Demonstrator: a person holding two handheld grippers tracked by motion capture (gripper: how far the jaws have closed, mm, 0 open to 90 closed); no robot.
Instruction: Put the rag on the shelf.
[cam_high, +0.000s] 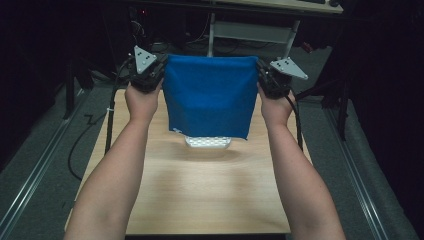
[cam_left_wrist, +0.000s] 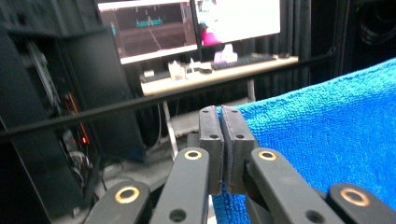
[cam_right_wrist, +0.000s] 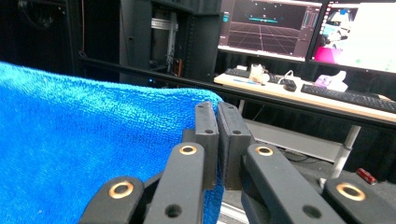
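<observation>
Dim room; wooden table (cam_high: 200, 200), desk (cam_right_wrist: 327, 100) with monitors (cam_right_wrist: 271, 28)

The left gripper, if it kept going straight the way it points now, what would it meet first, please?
Probably the dark horizontal bar crossing ahead of the left gripper, then the desk with monitors; depth is hard to judge. Its jaws are shut on the blue towel corner.

Blue towel (cam_high: 209, 95) held up over the table (cam_high: 200, 190)

Left gripper (cam_high: 159, 75) and right gripper (cam_high: 262, 79) pinch its top corners; a white perforated object (cam_high: 208, 142) lies beneath.
</observation>
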